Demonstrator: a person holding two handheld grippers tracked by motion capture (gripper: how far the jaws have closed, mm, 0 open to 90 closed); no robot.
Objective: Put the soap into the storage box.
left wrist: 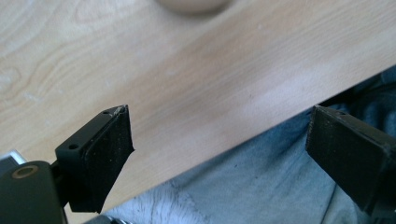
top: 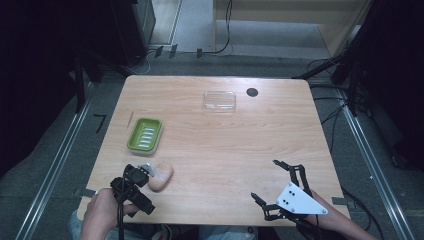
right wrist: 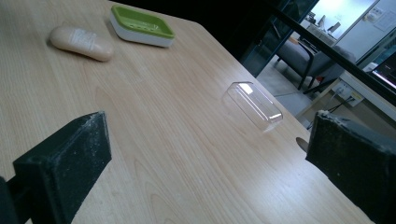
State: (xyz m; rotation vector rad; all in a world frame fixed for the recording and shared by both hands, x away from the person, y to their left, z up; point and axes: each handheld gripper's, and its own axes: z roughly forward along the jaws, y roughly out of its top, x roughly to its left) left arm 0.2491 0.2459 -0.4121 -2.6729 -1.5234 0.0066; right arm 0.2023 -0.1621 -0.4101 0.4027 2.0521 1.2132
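- Nothing looks done yet, I'd say; the pale beige oval soap bar point(top: 160, 176) lies bare on the wooden counter point(top: 240, 150), near the green ribbed soap dish point(top: 145, 135); the clear plastic lid point(top: 219, 100) sits well apart.
- Left tool point(left wrist: 219, 135) gapes wide over the counter's near edge, holding nothing; right tool point(top: 265, 181) likewise wide, empty.

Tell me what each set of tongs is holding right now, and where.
Nothing. Left tongs are open beside the soap; right tongs are open over bare table.
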